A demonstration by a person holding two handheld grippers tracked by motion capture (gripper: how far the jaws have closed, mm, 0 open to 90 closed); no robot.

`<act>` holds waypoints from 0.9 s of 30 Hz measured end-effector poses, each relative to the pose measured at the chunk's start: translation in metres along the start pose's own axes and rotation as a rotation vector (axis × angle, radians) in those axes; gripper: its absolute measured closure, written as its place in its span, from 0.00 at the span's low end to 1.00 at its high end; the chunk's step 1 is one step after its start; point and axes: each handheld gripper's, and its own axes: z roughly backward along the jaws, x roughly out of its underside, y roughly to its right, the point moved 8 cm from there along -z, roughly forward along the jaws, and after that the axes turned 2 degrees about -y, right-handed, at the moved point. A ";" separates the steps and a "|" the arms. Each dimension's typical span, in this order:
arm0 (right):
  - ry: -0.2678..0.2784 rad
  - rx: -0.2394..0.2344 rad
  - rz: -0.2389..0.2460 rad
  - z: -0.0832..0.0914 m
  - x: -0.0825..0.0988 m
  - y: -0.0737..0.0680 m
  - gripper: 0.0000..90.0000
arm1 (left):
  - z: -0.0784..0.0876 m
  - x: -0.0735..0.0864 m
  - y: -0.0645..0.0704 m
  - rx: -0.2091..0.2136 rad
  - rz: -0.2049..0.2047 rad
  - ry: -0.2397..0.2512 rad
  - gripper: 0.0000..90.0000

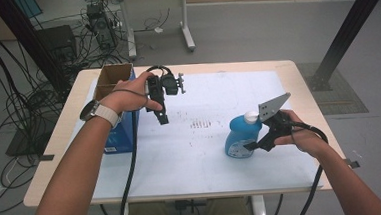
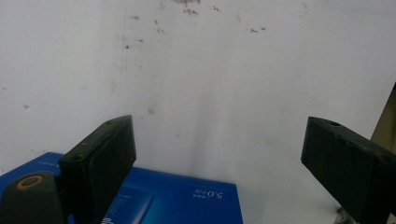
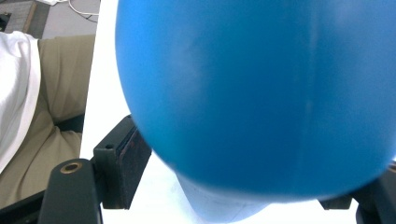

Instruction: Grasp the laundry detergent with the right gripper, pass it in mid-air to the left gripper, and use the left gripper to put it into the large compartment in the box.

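Closest in, the right gripper [image 1: 257, 144] has its jaws around the rounded blue plastic detergent bottle with a white cap [image 1: 242, 138], standing on the white-covered worktop [image 1: 206, 156]. Whether the pads actually bite yet can't be told. The smooth curved body looks slippery and a bit squashy; the narrower waist seems the safer hold. Farther back, the left gripper [image 1: 162, 120] hangs spread wide, nothing in it, by the blue cardboard box [image 1: 125, 136].
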 end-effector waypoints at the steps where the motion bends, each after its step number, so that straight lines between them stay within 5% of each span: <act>1: 0.000 0.000 0.000 0.000 0.000 0.000 0.27 | 0.000 0.000 0.000 0.000 0.000 0.000 0.12; 27: 0.039 0.011 0.003 -0.007 0.003 -0.001 0.31 | -0.001 -0.001 0.001 0.001 0.000 -0.002 0.12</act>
